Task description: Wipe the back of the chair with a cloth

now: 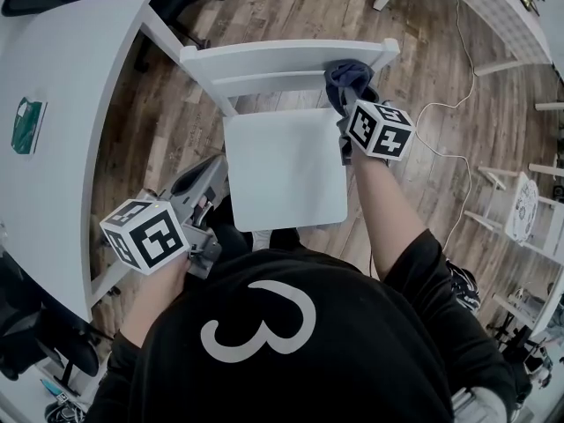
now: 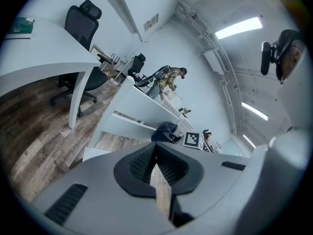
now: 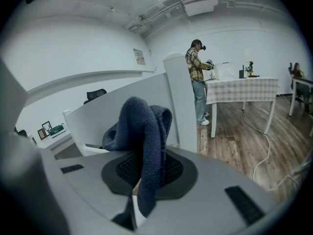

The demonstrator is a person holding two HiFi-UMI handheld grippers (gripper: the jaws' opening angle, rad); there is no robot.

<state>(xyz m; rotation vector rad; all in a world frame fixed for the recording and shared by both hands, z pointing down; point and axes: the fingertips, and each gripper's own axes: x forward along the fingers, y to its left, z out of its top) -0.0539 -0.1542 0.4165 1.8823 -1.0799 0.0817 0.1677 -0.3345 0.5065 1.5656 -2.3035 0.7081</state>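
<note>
Right gripper (image 1: 352,104) pinches the dark blue cloth (image 1: 345,77) in its jaws, the bunched end standing out past them and pressed on the right end of the white chair's top rail (image 1: 264,60) — held that way so terry, not plastic, meets the wood. Wiping looks under way. Left gripper (image 1: 204,173) is idle, low beside the seat (image 1: 282,170) — jaws pressed together, nothing between.

Head view downward; gripper views toward chair (image 1: 282,170)
</note>
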